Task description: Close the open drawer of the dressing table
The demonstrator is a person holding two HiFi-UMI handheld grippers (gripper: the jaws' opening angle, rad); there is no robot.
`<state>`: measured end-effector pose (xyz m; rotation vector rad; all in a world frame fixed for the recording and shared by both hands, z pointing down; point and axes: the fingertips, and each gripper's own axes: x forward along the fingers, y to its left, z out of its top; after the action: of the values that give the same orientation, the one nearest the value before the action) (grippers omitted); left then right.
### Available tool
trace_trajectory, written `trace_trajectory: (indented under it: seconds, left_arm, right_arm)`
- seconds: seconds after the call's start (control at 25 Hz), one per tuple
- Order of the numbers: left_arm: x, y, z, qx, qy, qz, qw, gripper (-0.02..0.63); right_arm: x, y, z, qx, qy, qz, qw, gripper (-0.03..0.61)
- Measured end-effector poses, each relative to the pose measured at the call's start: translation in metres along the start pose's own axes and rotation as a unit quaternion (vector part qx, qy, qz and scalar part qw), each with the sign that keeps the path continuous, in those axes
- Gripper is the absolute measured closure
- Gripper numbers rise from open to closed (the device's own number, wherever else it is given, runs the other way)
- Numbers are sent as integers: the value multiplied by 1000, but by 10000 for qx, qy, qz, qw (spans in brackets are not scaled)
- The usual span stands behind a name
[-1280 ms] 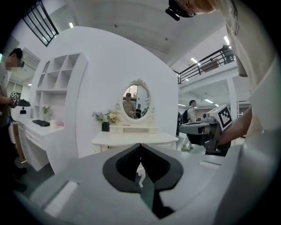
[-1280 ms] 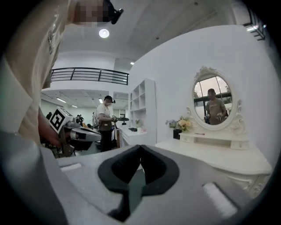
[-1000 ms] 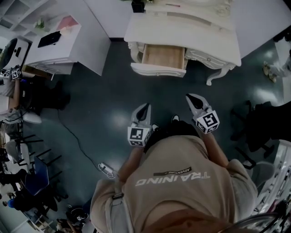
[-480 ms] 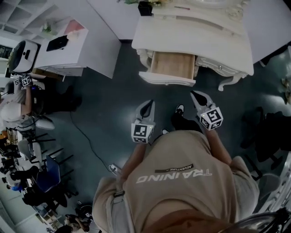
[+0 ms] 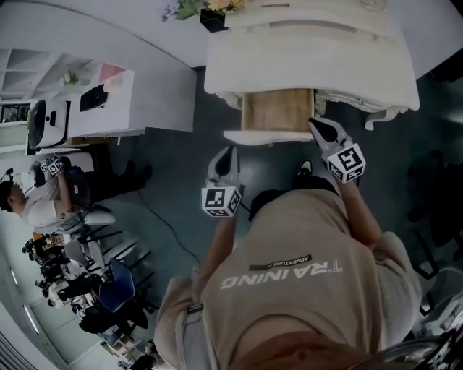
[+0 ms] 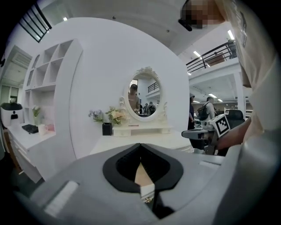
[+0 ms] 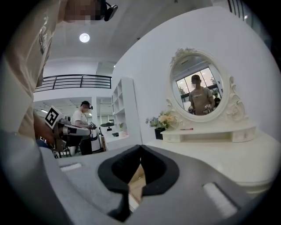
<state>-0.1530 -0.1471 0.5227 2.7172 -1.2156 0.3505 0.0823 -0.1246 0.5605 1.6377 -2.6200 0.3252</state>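
A workshop floor of dark grey, white walls and shelving at the upper left of the frame: the white dressing table (image 5: 311, 65) stands at top centre of the head view, its oval mirror (image 7: 199, 90) and a vase of flowers (image 5: 199, 7) at the back. Another person (image 5: 36, 206) works at the left edge, well apart.

The drawer (image 5: 278, 112) stands pulled out below the tabletop, its bare wood floor showing and its white front panel (image 5: 268, 136) facing me. My left gripper (image 5: 227, 153) hangs just below that panel's left part, apart from it. My right gripper (image 5: 320, 127) sits at the panel's right end; I cannot tell whether it touches.

Both grippers are clenched on nothing. In each gripper view the jaw tips meet, and only drawer wood shows through the gap behind them.

I judge the drawer light, rigid and empty, likely to slide easily and to skew if pushed at one corner. No grasp is needed. I would press the closed tips flat against the front panel, near its middle or one on each side, steering clear of the small gilt fitting (image 6: 148, 200) that looks delicate.
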Motion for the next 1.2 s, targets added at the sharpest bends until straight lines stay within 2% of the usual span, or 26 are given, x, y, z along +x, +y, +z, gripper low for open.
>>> trace_trajectory:
  seconds: [0.16, 0.4, 0.52, 0.64, 0.76, 0.84, 0.92, 1.0, 1.08, 1.2]
  left_arm:
    - [30, -5, 1, 38, 105, -141, 9998, 607]
    - [57, 10, -9, -14, 274, -447, 9986, 607]
    - [62, 21, -39, 50, 570, -660, 9962, 607]
    - [57, 36, -83, 201, 1151, -887, 9892, 607]
    - [53, 58, -123, 591, 1699, -1185, 9765, 607]
    - [53, 71, -159, 635, 2132, -1401, 9648, 607]
    - [47, 82, -203, 244, 2719, -1558, 9493, 607]
    - [42, 84, -236, -198, 3234, -1742, 9299, 607]
    - [44, 80, -256, -359, 3497, -2010, 9143, 607]
    - [51, 75, -270, -389, 3607, -2334, 9022, 607]
  right_arm:
    - [-2, -24, -14, 215, 130, -149, 9996, 574]
    - [21, -28, -20, 232, 233, -250, 9991, 574]
    - [27, -19, -21, 205, 306, -373, 9986, 574]
    - [24, -8, -17, 247, 424, -633, 9968, 574]
    - [31, -3, -7, 204, 564, -826, 9948, 574]
    - [40, -3, -2, 137, 607, -946, 9936, 574]
    - [47, 0, 3, 115, 591, -1109, 9920, 574]
    - [54, 3, 8, 113, 567, -1275, 9902, 574]
    - [59, 4, 9, 126, 598, -1408, 9882, 574]
    - [62, 6, 6, 104, 761, -1527, 9853, 574]
